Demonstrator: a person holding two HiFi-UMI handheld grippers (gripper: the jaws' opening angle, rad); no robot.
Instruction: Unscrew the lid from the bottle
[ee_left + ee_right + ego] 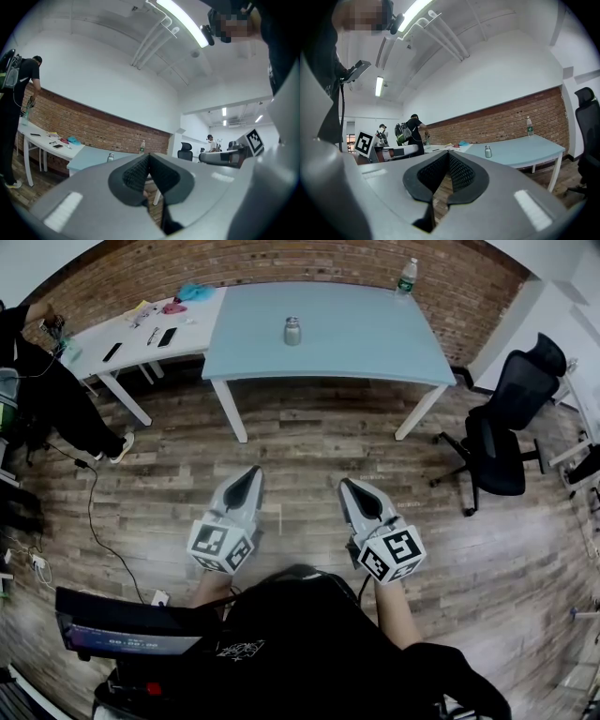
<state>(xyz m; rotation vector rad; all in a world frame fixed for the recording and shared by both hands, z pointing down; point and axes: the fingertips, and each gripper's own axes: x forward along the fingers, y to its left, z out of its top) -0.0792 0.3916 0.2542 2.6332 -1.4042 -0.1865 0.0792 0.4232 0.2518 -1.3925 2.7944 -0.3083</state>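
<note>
Bottle (292,331) on blue table (366,348), plank floor (309,442), brick wall (281,263), left gripper (249,474), right gripper (349,486), jaws clenched empty

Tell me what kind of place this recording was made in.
Most likely an office or lab workroom. A light blue table stands against a brick wall, a black office chair sits on the wood-look floor, and a white desk beside the table carries small clutter.
</note>
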